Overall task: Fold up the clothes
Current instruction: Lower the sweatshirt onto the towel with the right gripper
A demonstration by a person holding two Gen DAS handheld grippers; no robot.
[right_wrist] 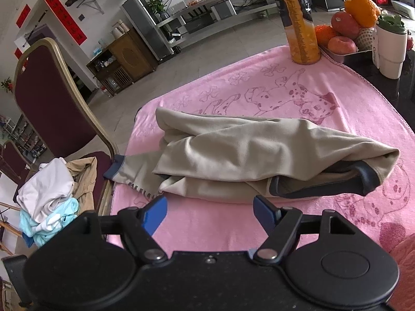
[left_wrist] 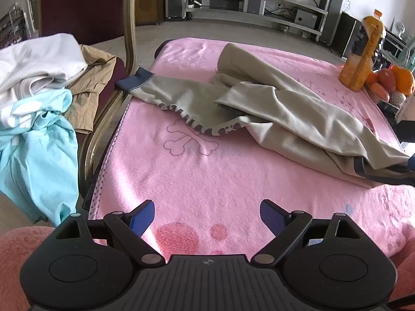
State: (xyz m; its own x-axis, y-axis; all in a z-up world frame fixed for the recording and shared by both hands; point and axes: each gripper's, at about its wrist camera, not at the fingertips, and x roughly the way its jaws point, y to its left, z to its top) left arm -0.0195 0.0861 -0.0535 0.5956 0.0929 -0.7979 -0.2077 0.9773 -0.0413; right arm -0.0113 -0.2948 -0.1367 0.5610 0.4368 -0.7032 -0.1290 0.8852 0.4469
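Crumpled beige garment with dark navy cuffs (right_wrist: 233, 155) at twelve o'clock beyond the empty, spread-fingered right gripper (right_wrist: 210, 213), at one o'clock from the equally spread left gripper (left_wrist: 207, 217).

Bare pink blanket (right_wrist: 207, 223) at 12 o'clock, passable; beige garment (right_wrist: 233, 155) blocks beyond; juice bottle (right_wrist: 298, 18), fruit (right_wrist: 342, 31) at 1 o'clock.

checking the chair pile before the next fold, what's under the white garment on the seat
Under the white garment lie a light blue garment and a tan one, all heaped on the chair. Anything deeper in the pile is covered.
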